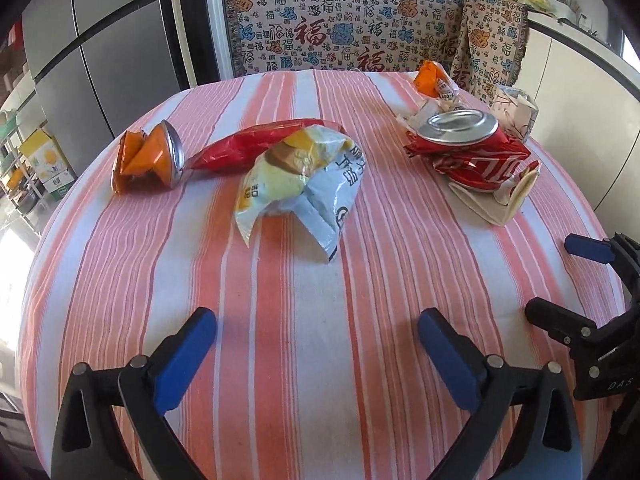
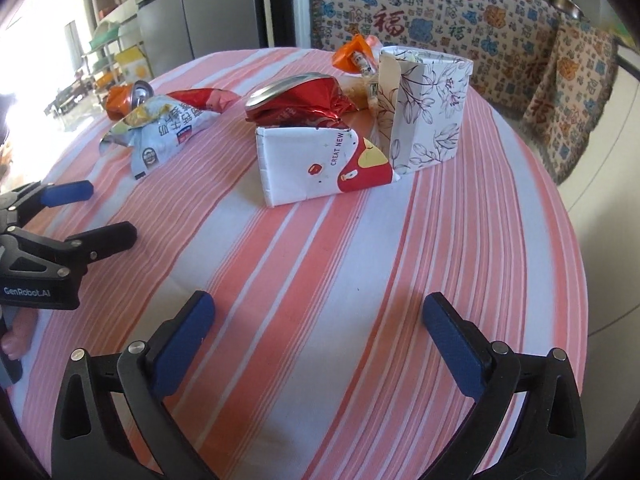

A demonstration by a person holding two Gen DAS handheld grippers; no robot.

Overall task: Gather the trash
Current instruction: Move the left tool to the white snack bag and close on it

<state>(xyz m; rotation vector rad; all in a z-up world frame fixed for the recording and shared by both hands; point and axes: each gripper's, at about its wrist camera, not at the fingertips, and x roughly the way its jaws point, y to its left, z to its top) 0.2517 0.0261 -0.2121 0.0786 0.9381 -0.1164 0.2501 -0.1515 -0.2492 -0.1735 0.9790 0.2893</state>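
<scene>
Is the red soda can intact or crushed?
Crushed: the red soda can has a buckled, creased body, with its silver top tilted over the crumpled metal.

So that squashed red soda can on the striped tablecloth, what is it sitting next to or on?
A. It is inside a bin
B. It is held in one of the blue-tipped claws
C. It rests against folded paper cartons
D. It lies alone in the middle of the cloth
C: the crushed red can sits on top of the folded white carton, beside the flower-printed paper box; both grippers are open and hold nothing.
</scene>
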